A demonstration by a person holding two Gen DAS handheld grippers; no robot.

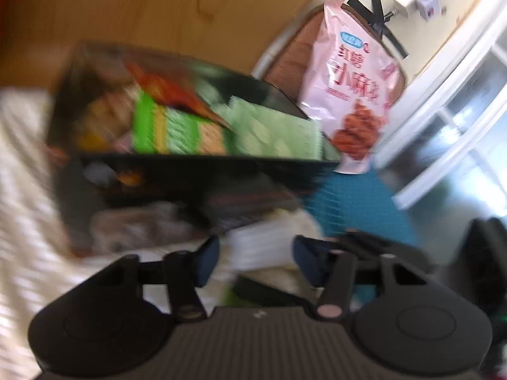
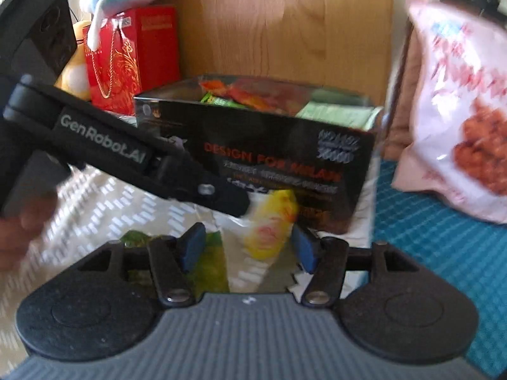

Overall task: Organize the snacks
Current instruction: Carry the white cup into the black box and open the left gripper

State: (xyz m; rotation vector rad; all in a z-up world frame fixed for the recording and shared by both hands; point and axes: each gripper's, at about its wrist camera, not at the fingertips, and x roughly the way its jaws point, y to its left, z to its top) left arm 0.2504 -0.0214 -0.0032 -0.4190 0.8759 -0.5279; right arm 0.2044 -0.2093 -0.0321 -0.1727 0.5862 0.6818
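Both claws spread wide, nothing held, near black snack box.
L claw & R claw hover over white bedding; yellow snack packet lies betw. R pads; pink snack bag stands right of box.

my left wrist camera looks forward along its fingers, tipped and rolled, so the black snack box sits slanted just ahead and i see down into its open top. my right wrist camera sits lower and more level, facing the printed front of the same box from close by. both views share that box, the wooden panel behind it, the pink snack bag to its right and the teal cloth. both are motion-blurred.
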